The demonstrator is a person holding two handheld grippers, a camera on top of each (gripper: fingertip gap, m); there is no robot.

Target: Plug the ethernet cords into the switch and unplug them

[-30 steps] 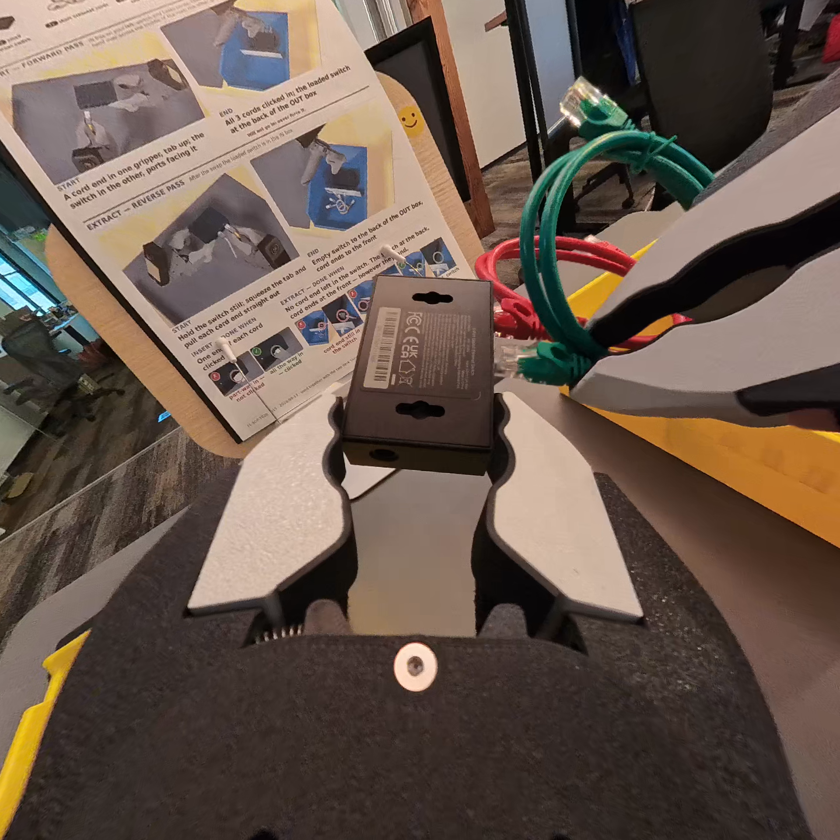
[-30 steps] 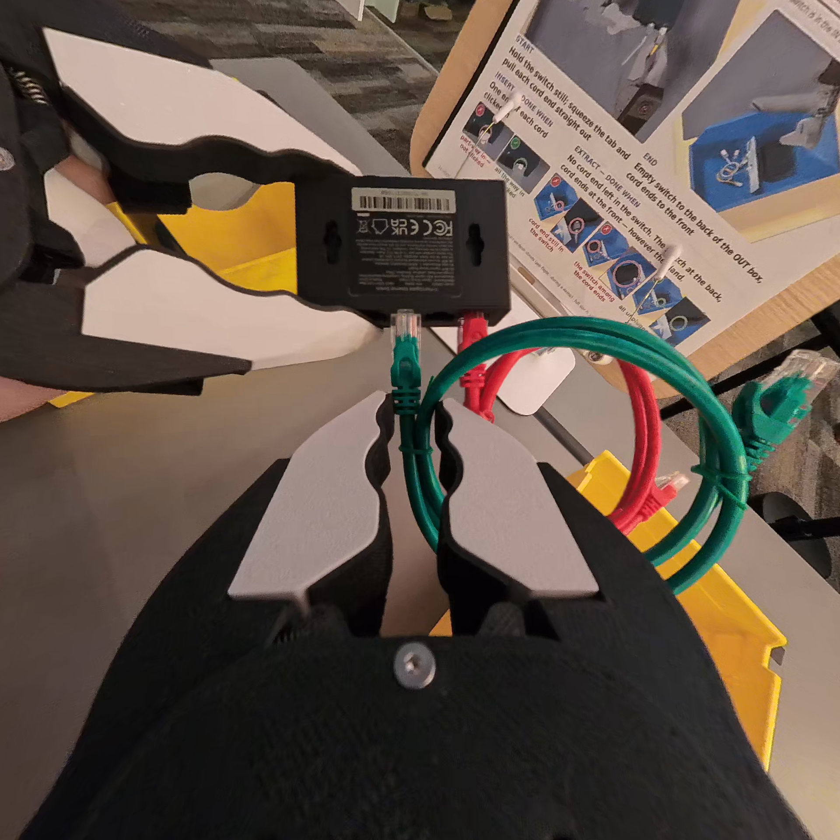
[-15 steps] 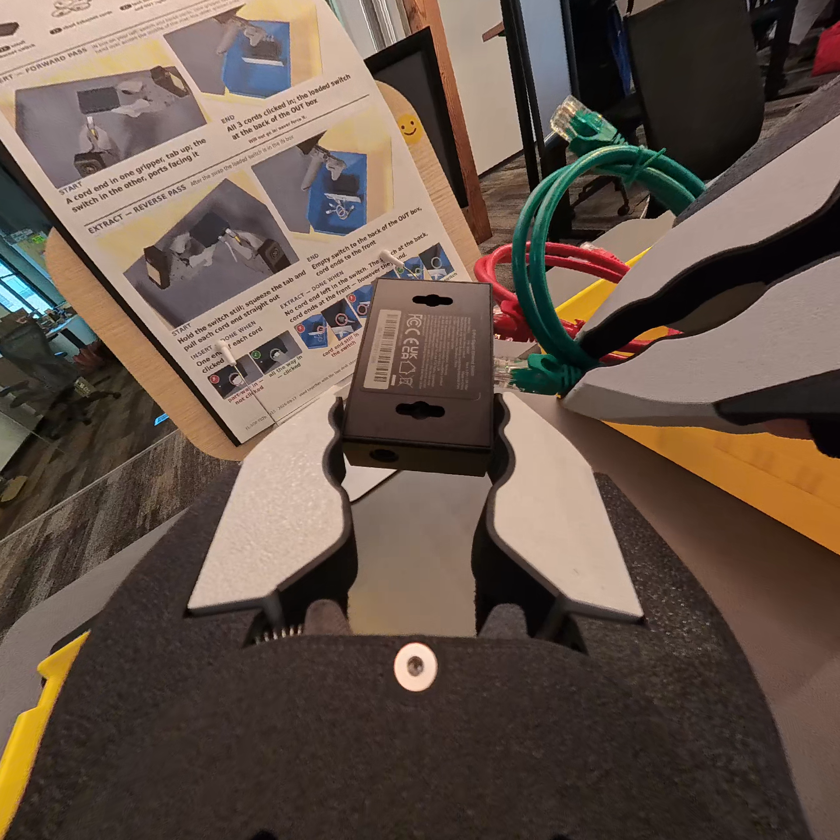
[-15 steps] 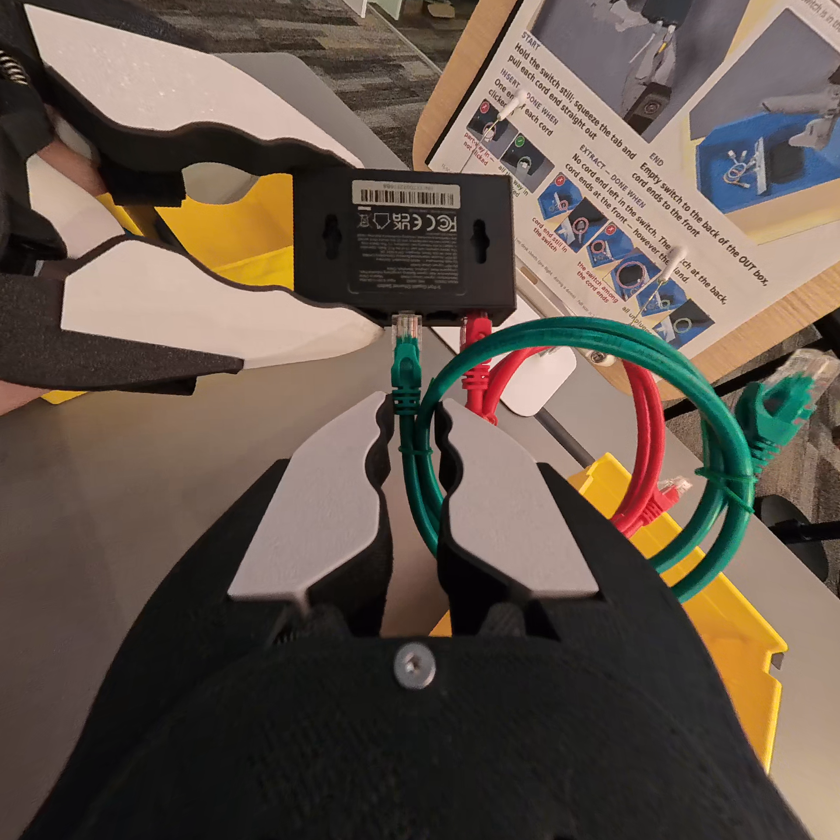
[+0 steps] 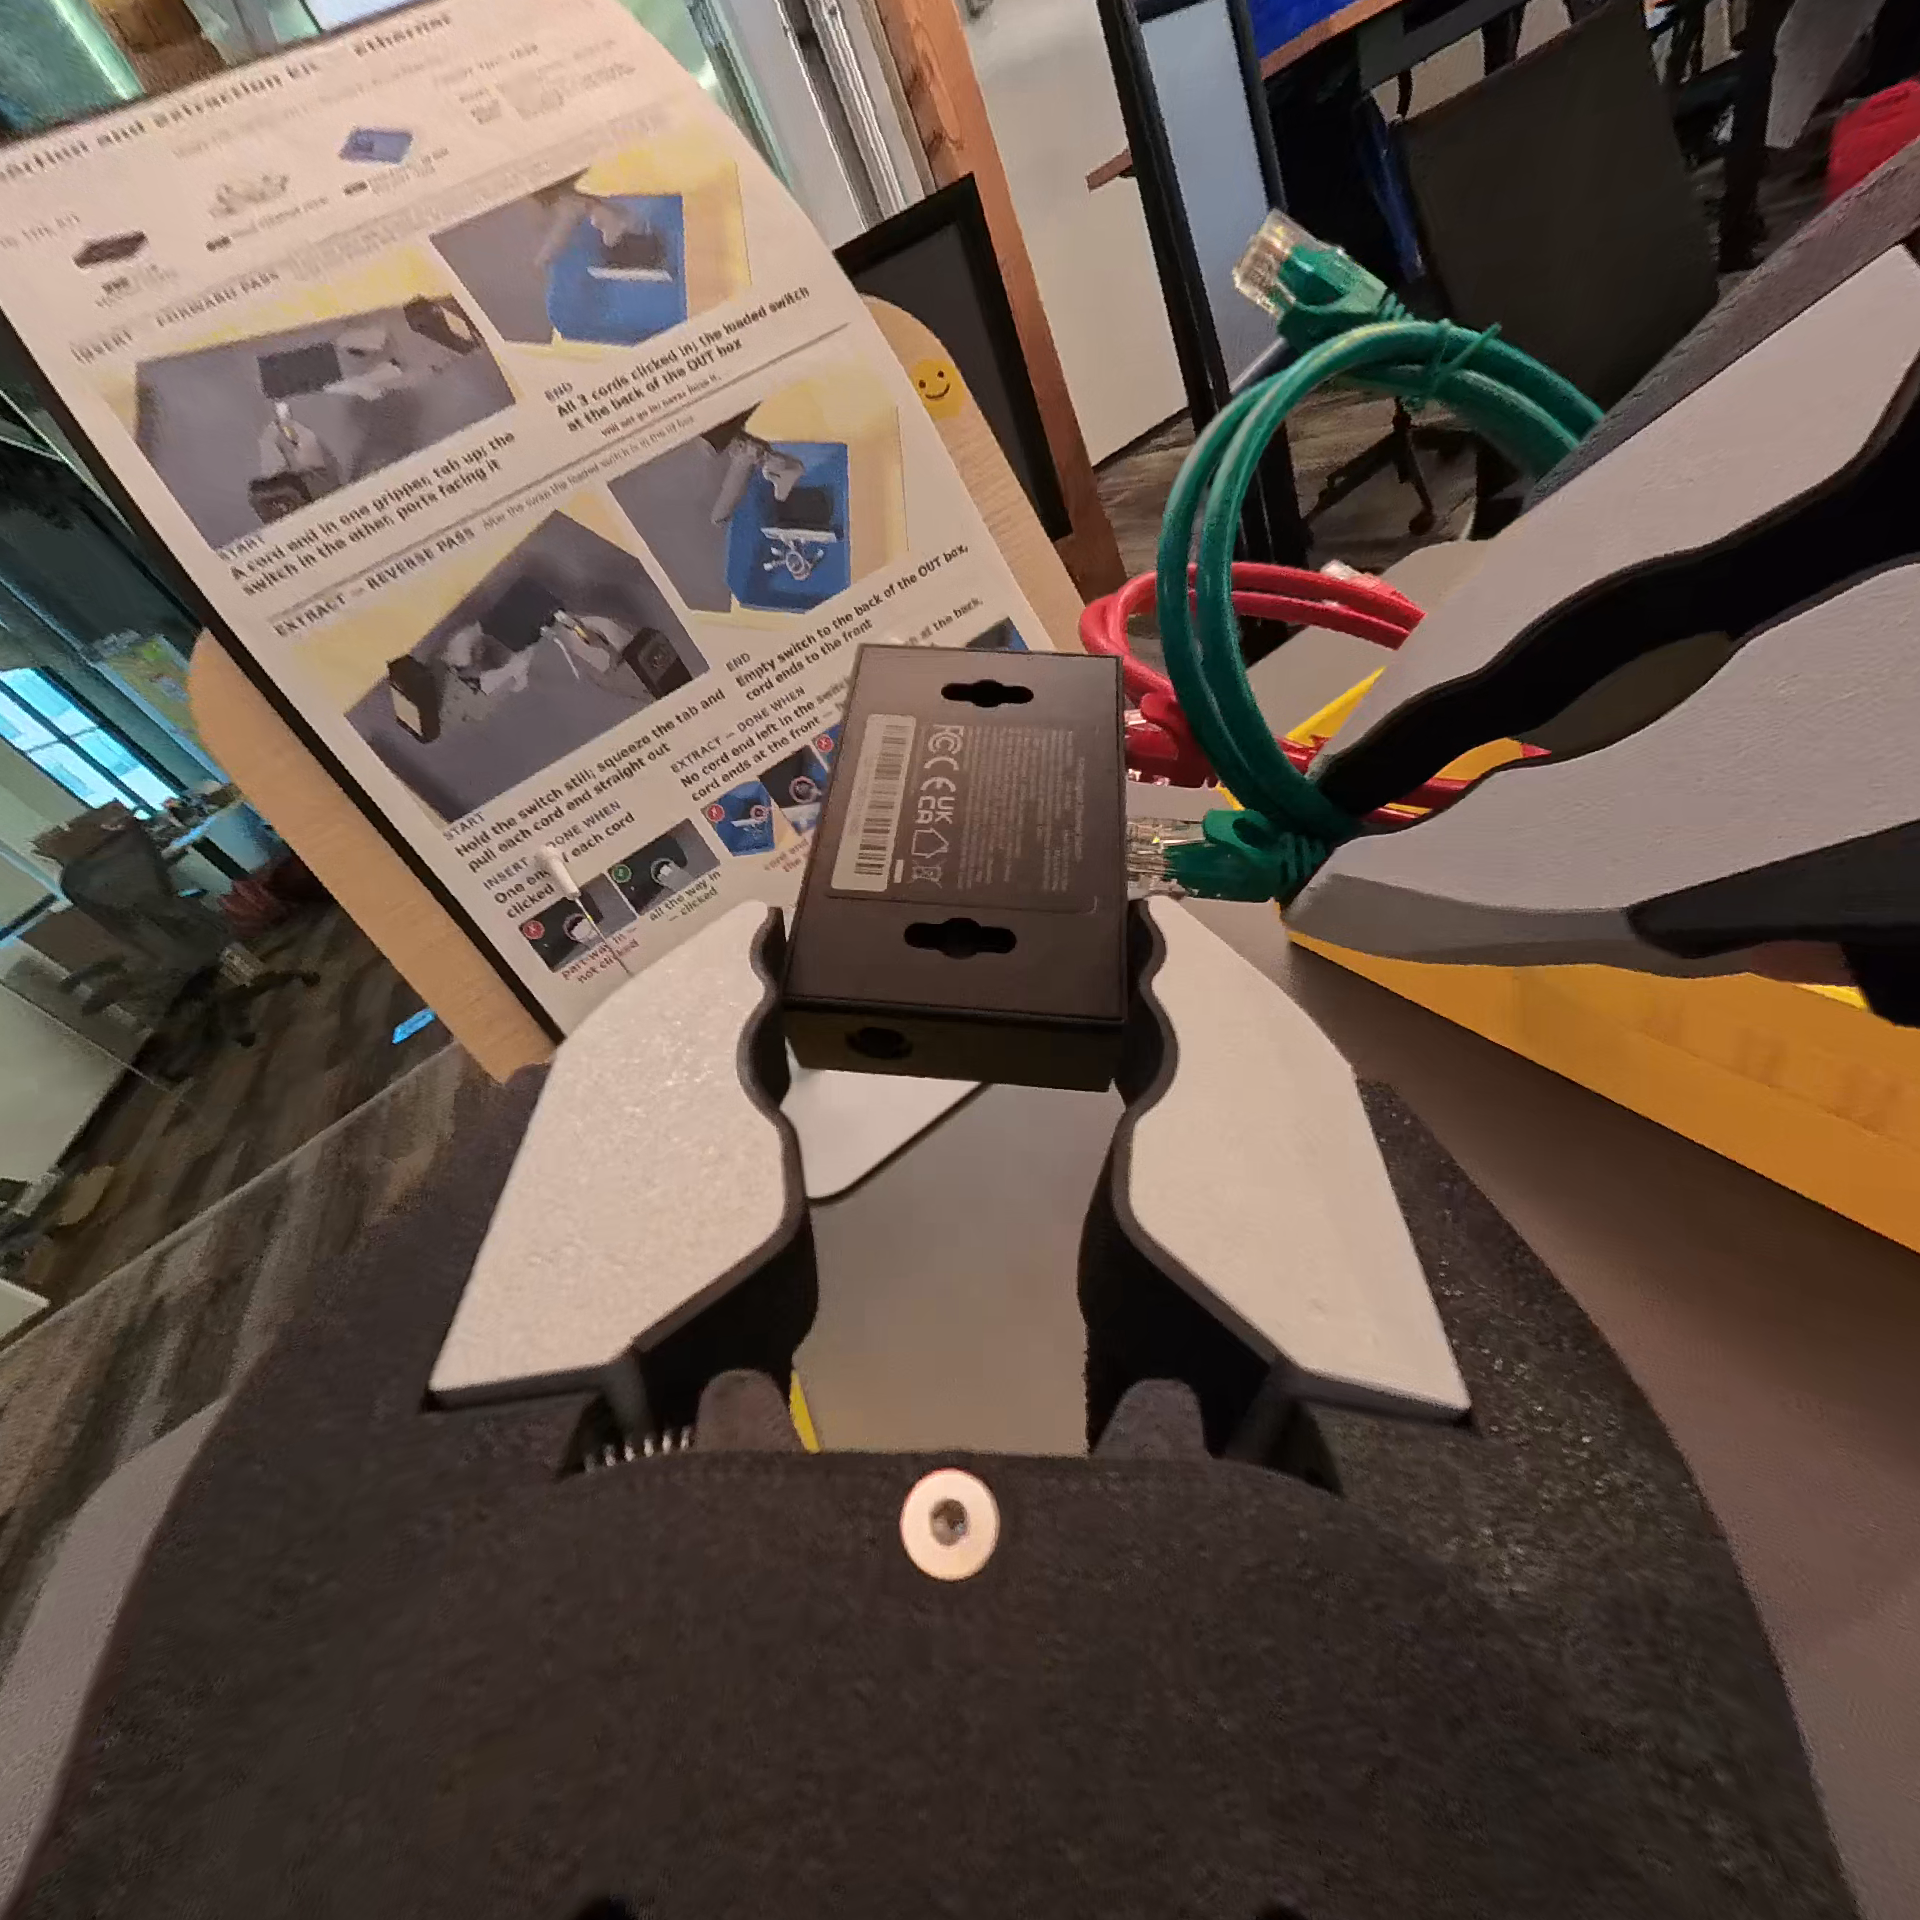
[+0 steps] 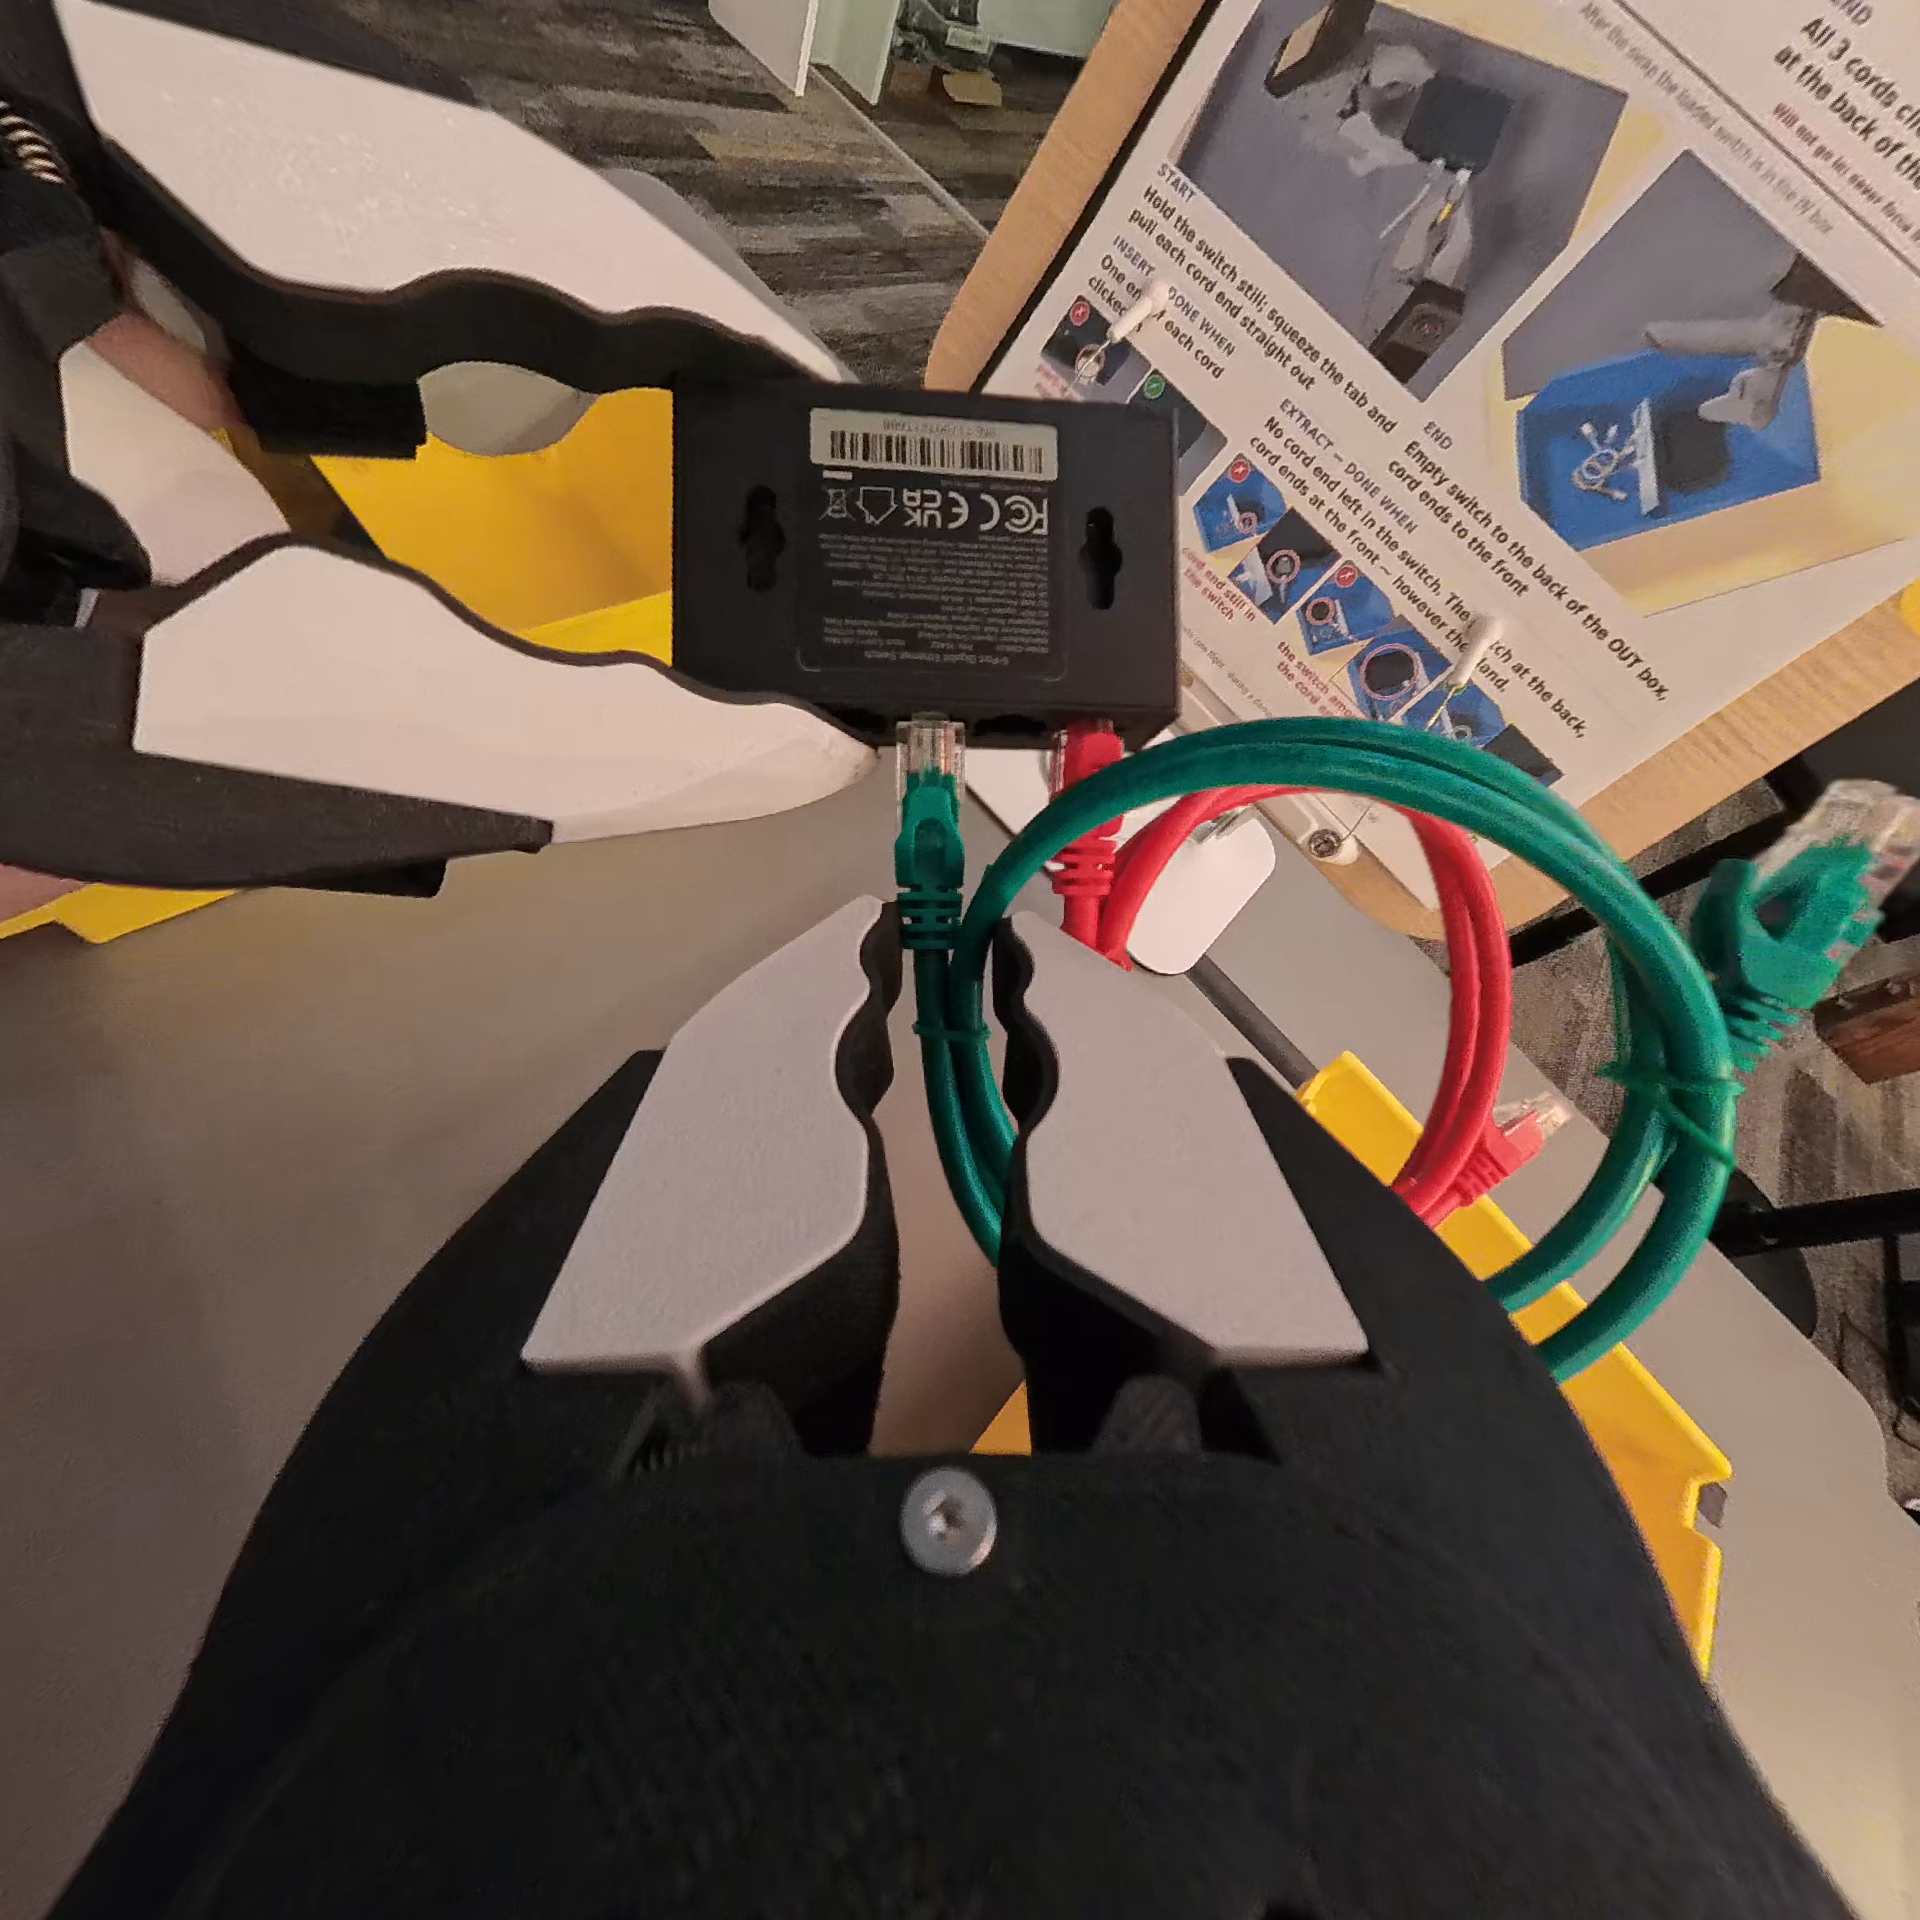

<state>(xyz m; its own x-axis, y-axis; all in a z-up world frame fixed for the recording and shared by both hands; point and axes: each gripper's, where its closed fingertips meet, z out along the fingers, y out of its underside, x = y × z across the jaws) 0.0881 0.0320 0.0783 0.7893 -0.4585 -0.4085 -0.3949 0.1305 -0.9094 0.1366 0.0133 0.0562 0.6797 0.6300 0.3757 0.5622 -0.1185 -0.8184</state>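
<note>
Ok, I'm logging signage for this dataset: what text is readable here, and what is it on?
Instruction poster: printed headings and captions, legible; I don't copy writing.
Switch underside: barcode sticker, compliance marks, fine print; not copied.
Green cord, red cord: no writing seen.

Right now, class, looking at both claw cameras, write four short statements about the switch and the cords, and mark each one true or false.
1. The left claw grips the black switch. True.
2. The right claw is shut on the red cord. False: it is shut on the green cord.
3. The red cord has one end in the switch. True.
4. The switch lies in the yellow bin. False: it is held above the table.
</note>
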